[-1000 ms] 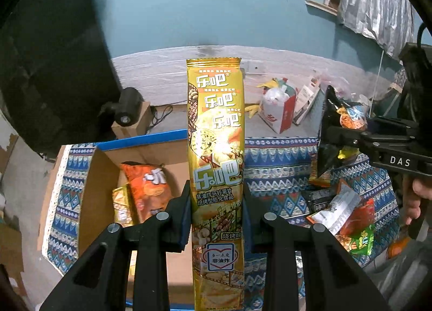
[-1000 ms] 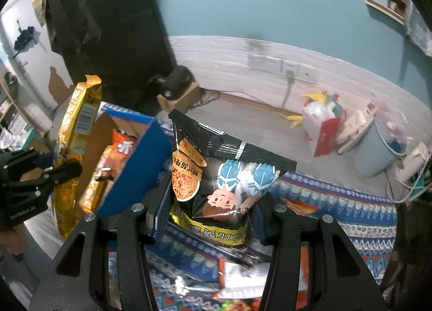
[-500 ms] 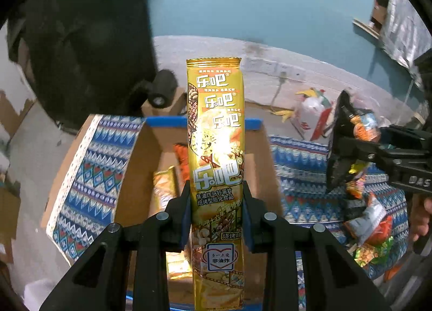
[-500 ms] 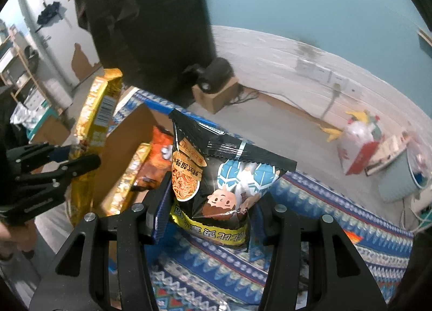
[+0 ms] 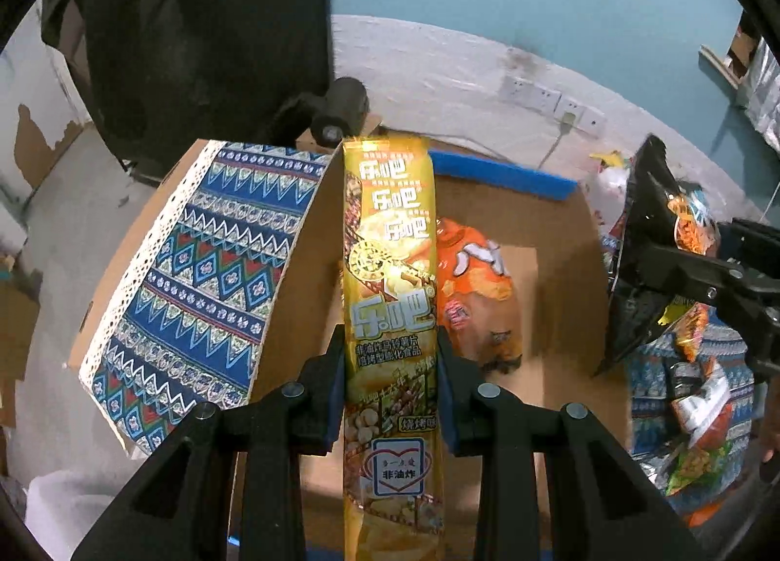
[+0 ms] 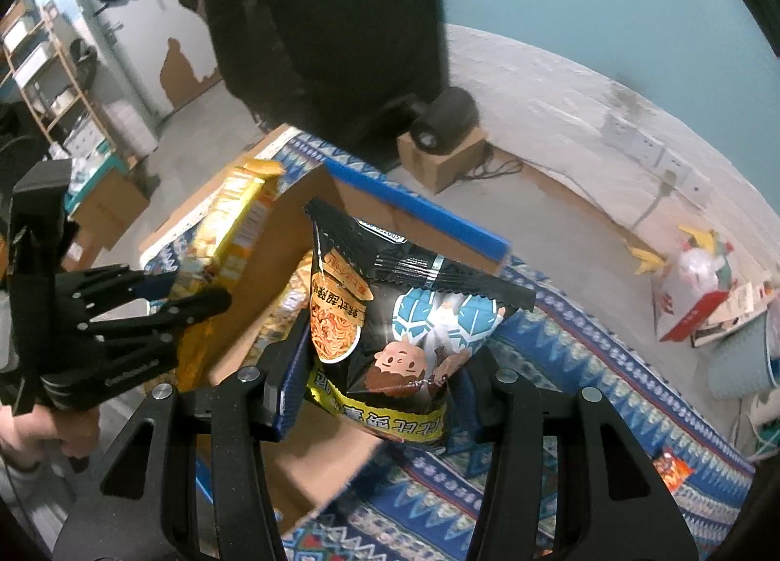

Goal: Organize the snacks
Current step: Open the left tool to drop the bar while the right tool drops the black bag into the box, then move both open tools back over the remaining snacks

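My left gripper (image 5: 390, 366) is shut on a long yellow chip packet (image 5: 387, 268) and holds it upright over the open cardboard box (image 5: 551, 317). An orange snack bag (image 5: 480, 288) lies inside the box. My right gripper (image 6: 385, 361) is shut on a black snack bag (image 6: 404, 317), held over the box's right edge (image 6: 419, 210). In the left wrist view the black bag (image 5: 643, 244) hangs at the right. In the right wrist view the left gripper (image 6: 195, 293) with the yellow packet (image 6: 234, 229) is at the left.
The box flap (image 5: 195, 278) and table (image 6: 560, 366) carry a blue patterned cloth. Several loose snack packets (image 5: 697, 419) lie on the table at the right. A dark camera on a small carton (image 6: 443, 122) stands on the floor behind. A red and white bag (image 6: 692, 288) sits by the wall.
Both grippers have moved left and closer over the box with their packets. The box interior now fills more of both views.
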